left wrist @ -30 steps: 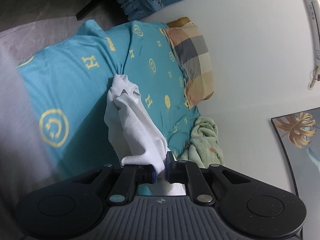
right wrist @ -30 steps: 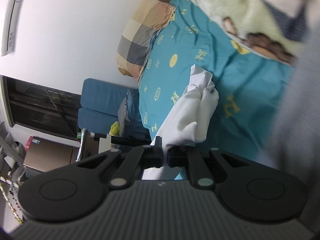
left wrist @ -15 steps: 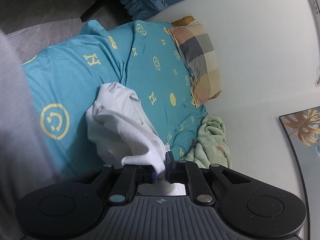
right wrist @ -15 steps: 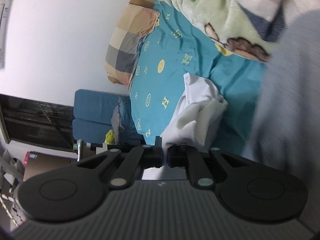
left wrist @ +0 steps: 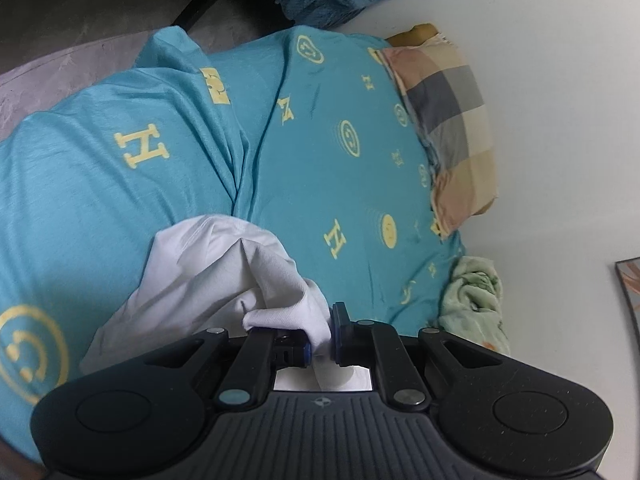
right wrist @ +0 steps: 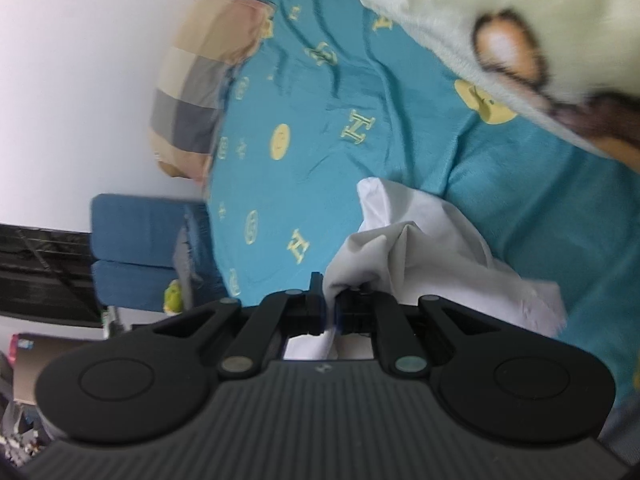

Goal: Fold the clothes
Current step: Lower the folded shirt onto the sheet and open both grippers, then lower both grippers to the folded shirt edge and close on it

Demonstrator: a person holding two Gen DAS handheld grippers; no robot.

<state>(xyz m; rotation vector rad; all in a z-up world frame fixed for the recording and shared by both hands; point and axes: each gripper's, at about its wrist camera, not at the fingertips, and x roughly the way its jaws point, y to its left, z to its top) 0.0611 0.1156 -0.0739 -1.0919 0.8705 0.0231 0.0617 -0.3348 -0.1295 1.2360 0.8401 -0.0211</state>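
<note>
A white garment (left wrist: 208, 276) lies bunched on the teal bed sheet (left wrist: 320, 176), close under both grippers. My left gripper (left wrist: 320, 344) is shut on one edge of it, cloth pinched between the blue-padded fingers. In the right wrist view the same white garment (right wrist: 420, 248) spreads from my right gripper (right wrist: 329, 312), which is shut on another edge. A loose flap of the garment lies to the right of that gripper. Part of the cloth hangs down out of sight behind both gripper bodies.
A checked pillow (left wrist: 448, 120) rests at the head of the bed by the white wall. A pale green blanket (left wrist: 476, 300) sits crumpled at the bed's wall side and fills the top right as blanket (right wrist: 500, 20). A blue chair (right wrist: 136, 248) stands beside the bed.
Both grippers have come down toward the bed with the garment. It hung stretched and long a second ago; now it lies slack and bunched on the sheet.
</note>
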